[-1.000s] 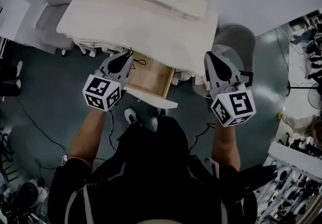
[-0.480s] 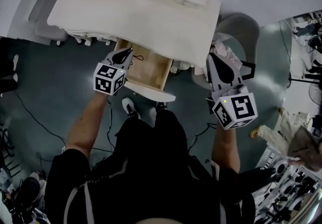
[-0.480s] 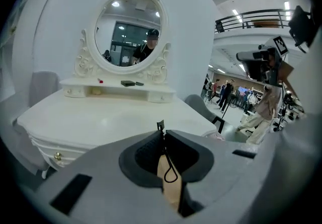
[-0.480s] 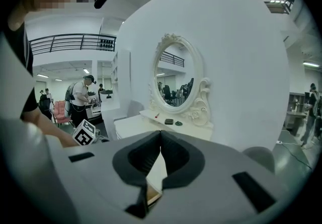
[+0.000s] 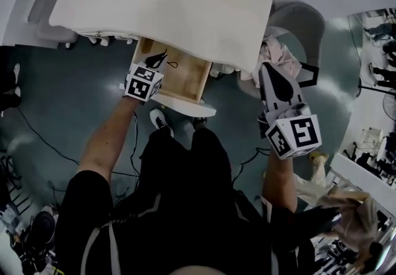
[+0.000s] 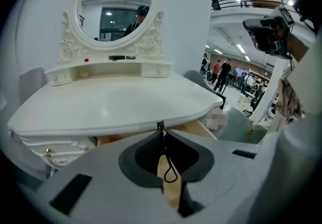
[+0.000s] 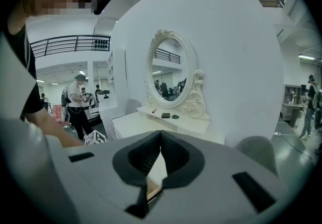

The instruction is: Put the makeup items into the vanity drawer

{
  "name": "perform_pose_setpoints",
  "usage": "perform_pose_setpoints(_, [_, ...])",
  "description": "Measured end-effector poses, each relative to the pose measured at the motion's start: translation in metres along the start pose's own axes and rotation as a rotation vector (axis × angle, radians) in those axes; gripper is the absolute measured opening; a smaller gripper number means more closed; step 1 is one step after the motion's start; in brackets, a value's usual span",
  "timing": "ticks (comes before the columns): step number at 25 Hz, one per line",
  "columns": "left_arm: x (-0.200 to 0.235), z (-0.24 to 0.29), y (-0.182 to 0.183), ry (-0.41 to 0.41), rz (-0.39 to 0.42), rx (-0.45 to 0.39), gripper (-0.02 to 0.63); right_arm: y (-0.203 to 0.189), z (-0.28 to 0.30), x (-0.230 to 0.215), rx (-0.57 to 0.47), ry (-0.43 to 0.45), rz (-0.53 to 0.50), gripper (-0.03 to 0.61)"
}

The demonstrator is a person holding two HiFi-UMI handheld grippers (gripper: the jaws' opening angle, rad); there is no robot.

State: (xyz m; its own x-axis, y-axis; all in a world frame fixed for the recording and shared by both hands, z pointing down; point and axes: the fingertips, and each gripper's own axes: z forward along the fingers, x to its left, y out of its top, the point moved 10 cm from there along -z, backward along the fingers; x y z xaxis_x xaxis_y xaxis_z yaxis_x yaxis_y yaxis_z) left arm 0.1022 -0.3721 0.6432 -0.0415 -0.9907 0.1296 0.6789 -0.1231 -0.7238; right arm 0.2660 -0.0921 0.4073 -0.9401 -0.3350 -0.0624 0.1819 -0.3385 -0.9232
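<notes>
The white vanity (image 5: 167, 8) has its wooden drawer (image 5: 182, 79) pulled open under the tabletop. My left gripper (image 5: 157, 57) hangs over the drawer's left part, shut on a thin black piece with a looped cord (image 5: 170, 64). In the left gripper view the loop (image 6: 170, 171) dangles below the pinched tips of that gripper (image 6: 161, 130). My right gripper (image 5: 267, 71) is off to the right of the drawer, jaws together with nothing in them, as the right gripper view (image 7: 161, 133) shows. A red stick (image 6: 86, 60), a black compact (image 6: 116, 58) and a green item (image 6: 131, 57) lie on the mirror shelf.
A grey chair (image 5: 300, 23) with a pale cloth (image 5: 272, 54) on it stands right of the vanity, behind my right gripper. Another grey chair (image 5: 43, 20) is at the left. Cables (image 5: 43, 156) run over the dark floor, and the person's feet (image 5: 159, 120) are below the drawer front (image 5: 185, 107).
My left gripper has sunk from beside the tabletop edge down over the open drawer, still pinching the looped piece. The right gripper dropped a little. The head view has slid nearer.
</notes>
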Motion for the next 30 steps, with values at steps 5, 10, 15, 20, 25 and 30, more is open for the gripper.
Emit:
perform_pose_setpoints(5, [0.005,0.024,-0.016,0.012,0.043,0.068,0.025,-0.006,-0.001,0.004,0.028,0.011,-0.007,0.005])
perform_pose_setpoints(10, [0.005,0.048,-0.025,-0.015,0.092,0.146,0.025,-0.017,-0.006,-0.001,0.052,-0.03,0.0,0.005])
perform_pose_setpoints(15, [0.009,0.073,-0.034,-0.052,0.193,0.232,0.025,-0.026,-0.008,0.0,0.071,-0.061,0.009,0.005])
perform_pose_setpoints(20, [0.007,0.091,-0.042,-0.109,0.321,0.278,0.025,-0.039,-0.009,0.002,0.105,-0.093,0.012,0.005])
perform_pose_setpoints(25, [0.011,0.108,-0.052,-0.126,0.307,0.346,0.025,-0.044,-0.01,0.003,0.117,-0.126,0.032,0.005])
perform_pose_setpoints(30, [0.013,0.116,-0.058,-0.14,0.295,0.369,0.026,-0.051,-0.013,0.003,0.125,-0.154,0.044,0.005])
